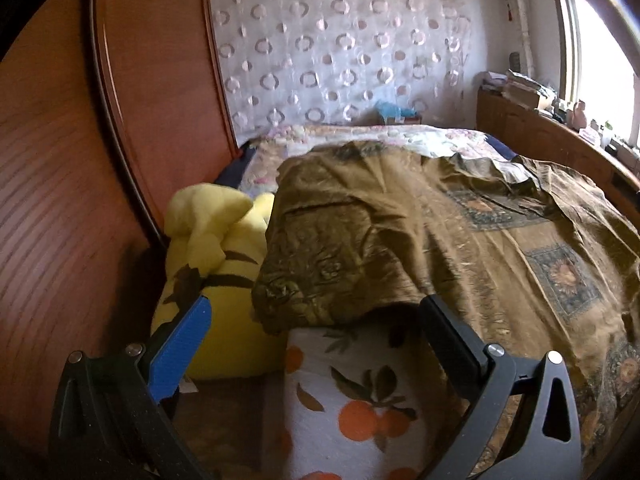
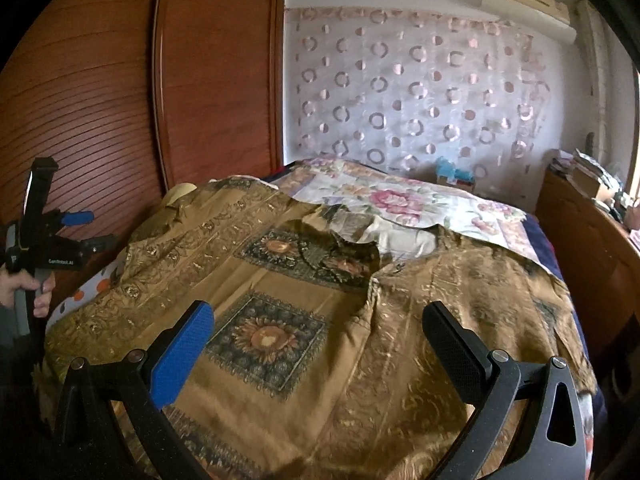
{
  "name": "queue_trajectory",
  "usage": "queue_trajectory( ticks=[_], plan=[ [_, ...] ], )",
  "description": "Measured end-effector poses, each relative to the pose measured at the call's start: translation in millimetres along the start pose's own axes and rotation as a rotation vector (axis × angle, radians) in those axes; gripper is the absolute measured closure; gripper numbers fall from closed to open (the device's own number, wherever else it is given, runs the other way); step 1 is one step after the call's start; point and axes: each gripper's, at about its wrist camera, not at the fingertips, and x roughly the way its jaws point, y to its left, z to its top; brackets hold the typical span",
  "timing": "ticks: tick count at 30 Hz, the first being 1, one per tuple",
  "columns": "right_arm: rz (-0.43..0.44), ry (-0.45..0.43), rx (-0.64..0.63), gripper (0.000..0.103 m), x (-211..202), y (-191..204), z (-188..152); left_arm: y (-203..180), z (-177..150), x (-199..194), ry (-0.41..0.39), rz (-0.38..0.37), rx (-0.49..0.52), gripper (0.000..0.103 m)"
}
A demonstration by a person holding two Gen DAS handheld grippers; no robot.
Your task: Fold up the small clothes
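Observation:
A brown patterned garment [image 2: 304,280] with sunflower squares lies spread over the bed; in the left wrist view [image 1: 420,232] its left edge is bunched and hangs over a bedding corner. My left gripper [image 1: 316,320] is open and empty, hovering at the bed's left corner just below that edge. It also shows at the far left of the right wrist view [image 2: 86,232], held in a hand. My right gripper [image 2: 320,328] is open and empty, above the garment's near part.
A white blanket with orange fruit print [image 1: 352,400] covers the bed corner. A yellow plush toy [image 1: 216,240] lies beside the wooden wardrobe [image 1: 80,160]. A floral sheet [image 2: 400,200] covers the far bed. A cluttered wooden cabinet [image 2: 588,232] stands at the right.

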Motion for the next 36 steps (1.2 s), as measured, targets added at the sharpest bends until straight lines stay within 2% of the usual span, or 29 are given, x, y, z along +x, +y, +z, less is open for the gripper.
queue_trajectory(
  ticks=[6, 8, 13, 16, 18, 23, 25, 27, 29, 30, 32, 36],
  plan=[
    [0.022, 0.022, 0.005, 0.000, 18.5, -9.2, 16.7, 19.5, 6.5, 22.2, 0.041, -0.059, -0.065, 0.003],
    [0.032, 0.037, 0.002, 0.000, 24.6, -10.0, 20.6, 23.7, 8.4, 29.9, 0.057, -0.071, -0.080, 0.012],
    [0.059, 0.086, 0.013, 0.000, 45.0, -17.8, 35.9, 36.9, 10.1, 56.5, 0.128, -0.111, -0.156, 0.024],
    [0.086, 0.118, 0.009, 0.000, 56.9, -18.5, 44.9, 43.7, 9.0, 68.0, 0.179, -0.128, -0.206, 0.035],
    [0.097, 0.137, 0.001, 0.000, 64.9, -18.7, 49.4, 44.1, 6.9, 70.9, 0.196, -0.137, -0.233, 0.038],
    [0.137, 0.191, 0.015, 0.000, 83.2, -24.1, 56.3, 41.1, 3.2, 73.2, 0.252, -0.167, -0.247, 0.060],
    [0.144, 0.199, 0.004, 0.000, 89.5, -23.4, 60.1, 39.1, 4.9, 72.9, 0.260, -0.171, -0.244, 0.063],
    [0.151, 0.201, -0.003, 0.000, 92.5, -22.6, 63.0, 37.7, 6.2, 71.7, 0.265, -0.177, -0.235, 0.073],
    [0.161, 0.195, -0.005, 0.000, 94.0, -20.8, 64.7, 32.3, 8.3, 67.3, 0.259, -0.135, -0.193, 0.090],
    [0.162, 0.192, -0.009, 0.000, 96.1, -22.1, 65.3, 29.1, 9.8, 65.1, 0.254, -0.106, -0.165, 0.093],
    [0.161, 0.188, -0.011, 0.000, 95.0, -22.3, 63.5, 25.2, 13.5, 57.6, 0.232, -0.080, -0.136, 0.097],
    [0.152, 0.192, 0.002, 0.000, 94.9, -28.8, 56.7, 25.2, 26.7, 37.4, 0.154, -0.051, -0.120, 0.097]
  ],
)
